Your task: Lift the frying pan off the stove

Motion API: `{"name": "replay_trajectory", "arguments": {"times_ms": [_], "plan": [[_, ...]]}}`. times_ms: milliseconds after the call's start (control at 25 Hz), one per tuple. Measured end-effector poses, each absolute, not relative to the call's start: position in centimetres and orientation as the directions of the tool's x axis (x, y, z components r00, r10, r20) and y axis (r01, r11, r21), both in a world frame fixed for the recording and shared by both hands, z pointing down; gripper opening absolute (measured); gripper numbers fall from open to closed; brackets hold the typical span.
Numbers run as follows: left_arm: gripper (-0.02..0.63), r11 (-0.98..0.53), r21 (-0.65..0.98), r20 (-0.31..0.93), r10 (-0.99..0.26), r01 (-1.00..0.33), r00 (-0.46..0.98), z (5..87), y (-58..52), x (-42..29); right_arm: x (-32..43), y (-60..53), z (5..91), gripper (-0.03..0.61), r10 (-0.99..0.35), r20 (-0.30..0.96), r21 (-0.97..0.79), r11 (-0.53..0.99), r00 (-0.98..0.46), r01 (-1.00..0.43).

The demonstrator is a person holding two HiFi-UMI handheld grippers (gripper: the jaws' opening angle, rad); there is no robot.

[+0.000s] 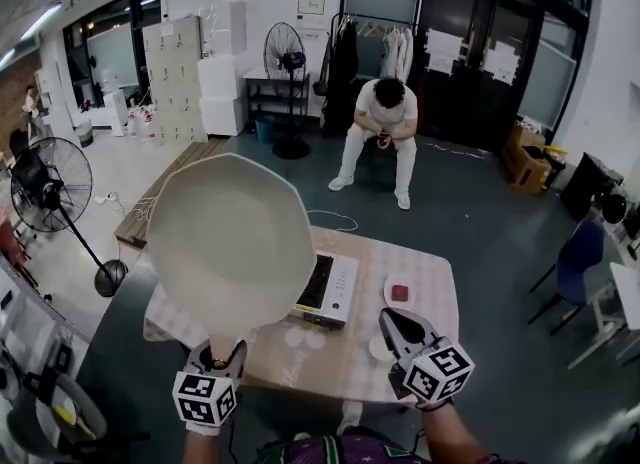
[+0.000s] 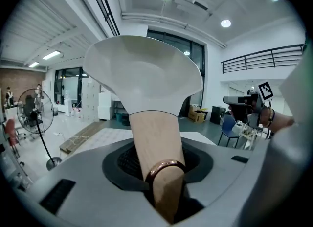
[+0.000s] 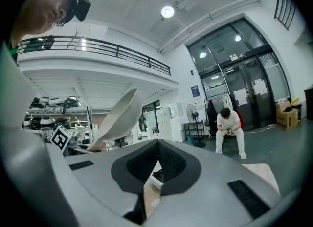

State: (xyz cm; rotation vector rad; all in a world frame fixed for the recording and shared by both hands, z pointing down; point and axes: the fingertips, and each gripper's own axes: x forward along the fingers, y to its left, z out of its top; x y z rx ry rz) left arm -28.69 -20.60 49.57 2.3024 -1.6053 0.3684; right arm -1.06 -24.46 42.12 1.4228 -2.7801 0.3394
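The cream frying pan [image 1: 230, 242] hangs high in the air, up and to the left of the stove [image 1: 328, 289], with its inside facing me. My left gripper [image 1: 222, 352] is shut on the pan's wooden handle [image 2: 156, 143], just above the copper ring [image 2: 164, 166] at the handle's end. In the left gripper view the pan's bowl [image 2: 144, 74] fills the middle. My right gripper [image 1: 398, 324] is held over the table's front right, shut and holding nothing. In the right gripper view its jaws [image 3: 157, 146] meet, and the pan [image 3: 117, 118] shows edge-on to the left.
The stove is a flat white cooker with a dark top on a checked table [image 1: 430, 352]. A small plate [image 1: 400, 292] with something red lies to its right. A person sits beyond the table, and standing fans [image 1: 45, 192] are off to the left.
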Motion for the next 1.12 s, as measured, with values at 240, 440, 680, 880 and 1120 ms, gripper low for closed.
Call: {"name": "replay_trajectory", "arguments": {"times_ms": [240, 440, 680, 880, 1120], "plan": [[0.167, -0.299, 0.105, 0.276, -0.907, -0.948, 0.317, 44.5, -19.6, -30.5, 0.7, -23.3, 39.2, 0.006, -0.851, 0.032, -0.127, 0.517, -0.524, -0.847], [0.167, -0.298, 0.107, 0.217, -0.924, -0.949, 0.315, 41.4, -19.1, -30.0, 3.4, -22.8, 35.9, 0.006, -0.887, -0.041, -0.092, 0.462, -0.46, -0.882], [0.167, -0.317, 0.111, 0.193, -0.923, -0.942, 0.333, 40.5, -18.6, -29.4, 3.7, -21.9, 34.5, 0.006, -0.901, -0.082, -0.078, 0.433, -0.427, -0.898], [0.167, -0.323, 0.087, 0.166, -0.928, -0.943, 0.333, 39.7, -19.1, -29.4, 3.0, -22.1, 34.1, 0.006, -0.894, -0.096, -0.07, 0.445, -0.438, -0.893], [0.167, -0.326, 0.056, 0.159, -0.93, -0.944, 0.331, 38.3, -19.9, -29.3, 2.9, -22.6, 34.1, 0.006, -0.881, -0.082, -0.079, 0.472, -0.466, -0.878]]}}
